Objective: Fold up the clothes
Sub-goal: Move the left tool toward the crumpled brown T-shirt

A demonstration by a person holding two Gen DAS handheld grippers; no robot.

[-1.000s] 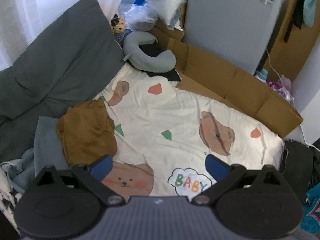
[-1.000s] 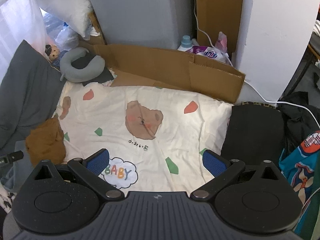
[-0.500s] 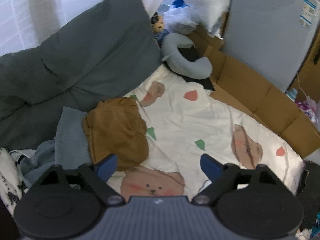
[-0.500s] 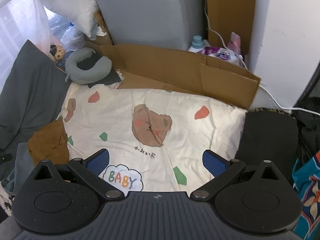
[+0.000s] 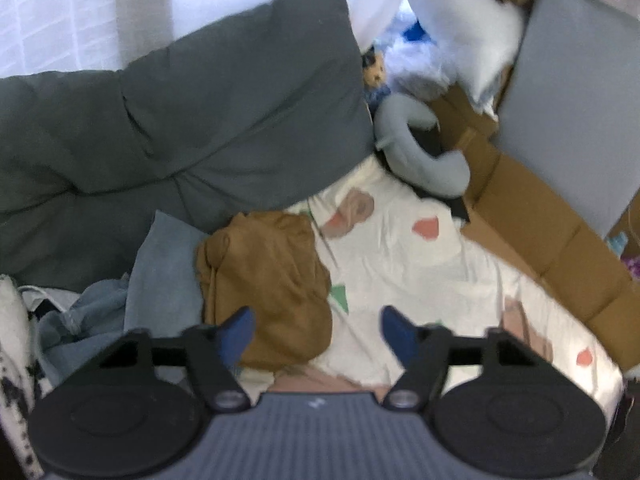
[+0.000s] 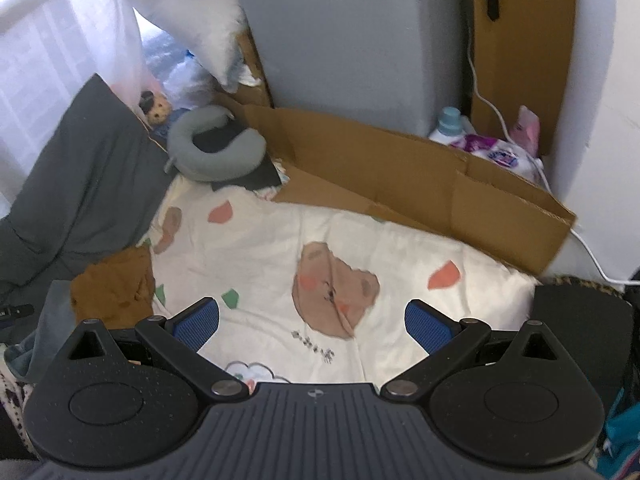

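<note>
The left claw (image 5: 316, 330) had just been narrowing its jaws, though they stood apart with nothing pinched; its left pad overlapped the near edge of the brown garment (image 5: 268, 284). Compared with a second earlier, that crumpled garment had grown larger and nearer the view's centre, so the claw seemed to be closing in for a first grab. The right claw (image 6: 312, 320) hung wide open and empty over the bear-print quilt (image 6: 400, 248). The garment lay at the quilt's left edge, against blue clothes (image 5: 160, 280). No folding had begun.
</note>
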